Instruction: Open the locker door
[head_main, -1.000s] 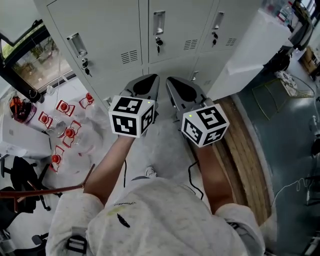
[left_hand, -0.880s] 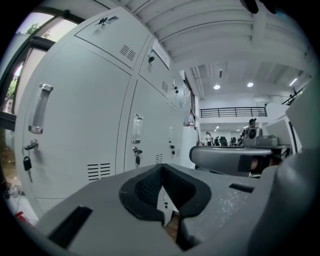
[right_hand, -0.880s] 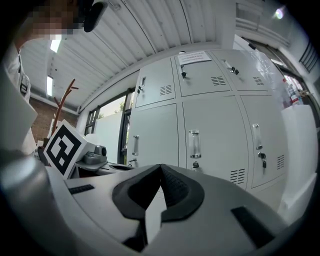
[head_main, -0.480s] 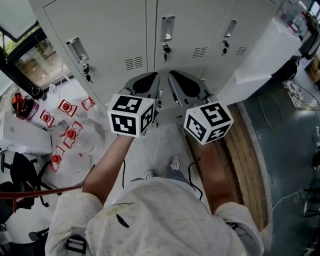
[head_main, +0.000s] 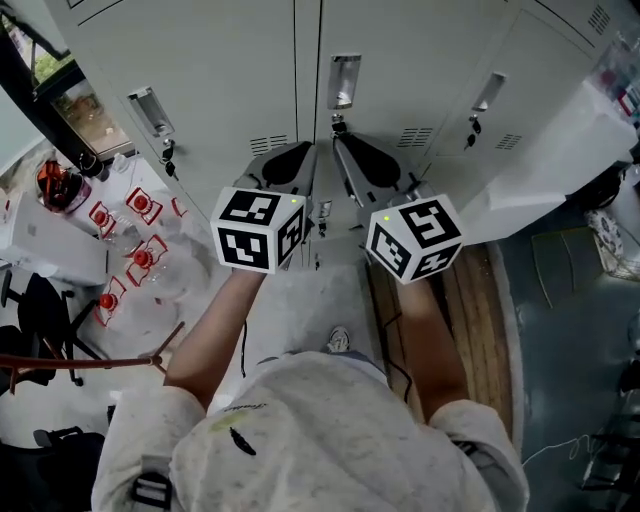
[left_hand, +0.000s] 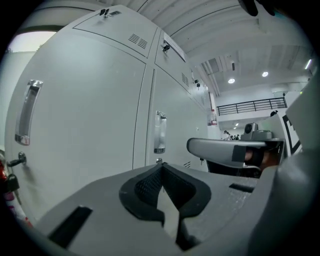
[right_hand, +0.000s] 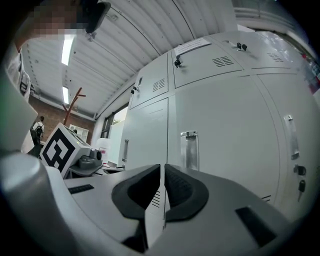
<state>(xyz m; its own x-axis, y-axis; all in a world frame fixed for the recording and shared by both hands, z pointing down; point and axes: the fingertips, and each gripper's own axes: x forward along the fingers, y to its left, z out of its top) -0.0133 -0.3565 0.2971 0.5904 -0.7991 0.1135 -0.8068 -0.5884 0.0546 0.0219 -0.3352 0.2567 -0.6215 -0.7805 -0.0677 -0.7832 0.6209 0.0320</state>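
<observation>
Bright ceiling light; gripper views bend at edges.

Locker door: painted sheet metal, pale grey, smooth, semi-matt. Handle set in door: bright metal, glossy. Left gripper & right gripper, held before door: shells moulded in matt grey plastic; pads dark, ribbed, rubber-like. Floor strip right of door: wood planks, matt. Shirt: speckled cloth.

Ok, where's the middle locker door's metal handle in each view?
Head view: silver metal handle, top centre.
Left gripper view: handle at dead centre.
Right gripper view: handle just right of centre.
Shared landmark: vertical door seam immediately left of it.
</observation>
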